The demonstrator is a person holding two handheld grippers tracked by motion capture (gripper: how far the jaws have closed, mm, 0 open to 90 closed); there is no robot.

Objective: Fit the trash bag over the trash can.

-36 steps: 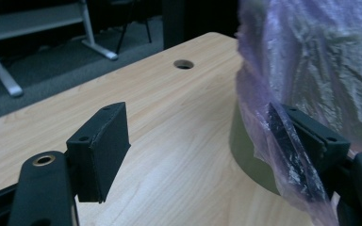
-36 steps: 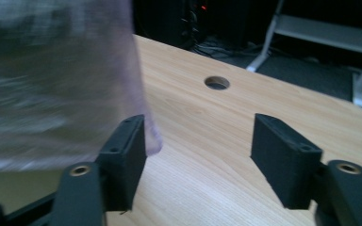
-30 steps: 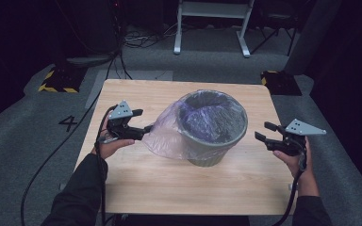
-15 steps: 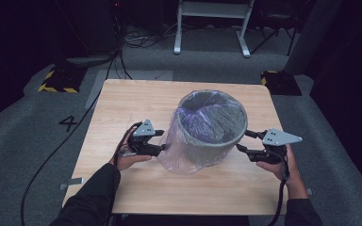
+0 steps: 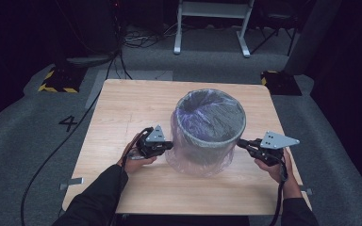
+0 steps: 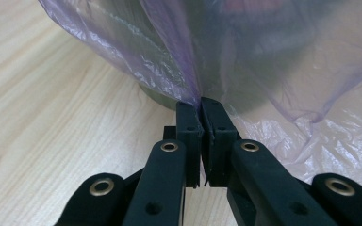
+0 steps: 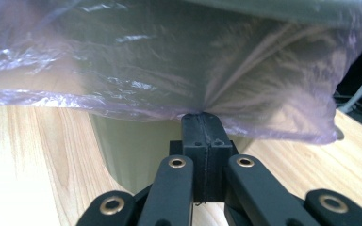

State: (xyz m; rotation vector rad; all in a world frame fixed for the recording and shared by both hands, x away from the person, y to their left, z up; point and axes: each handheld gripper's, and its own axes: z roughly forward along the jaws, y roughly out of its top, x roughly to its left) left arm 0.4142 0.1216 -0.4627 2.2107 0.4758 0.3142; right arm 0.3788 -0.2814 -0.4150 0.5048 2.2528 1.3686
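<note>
A grey bin [image 5: 210,126] stands near the middle of the wooden table [image 5: 122,113], lined with a thin purple plastic bag [image 5: 195,157] whose skirt hangs down over its outside. My left gripper [image 5: 170,145] is at the bin's left side, shut on a fold of the bag [image 6: 188,80]. My right gripper [image 5: 240,142] is at the bin's right side, just under the rim, shut on the bag's film [image 7: 245,84]. In the right gripper view the bin's wall [image 7: 136,150] shows below the bag's hem.
A person's forearms enter from the table's near edge. Beyond the table lie grey carpet, black cables [image 5: 47,155], a white metal stand [image 5: 212,19] and yellow-black striped blocks [image 5: 56,80]. A "4" is marked on the floor at the left.
Both grippers moved in from the table's sides toward the near side of the bin and shut on the bag. The bag's bulge at the left is now pulled down around the bin.
</note>
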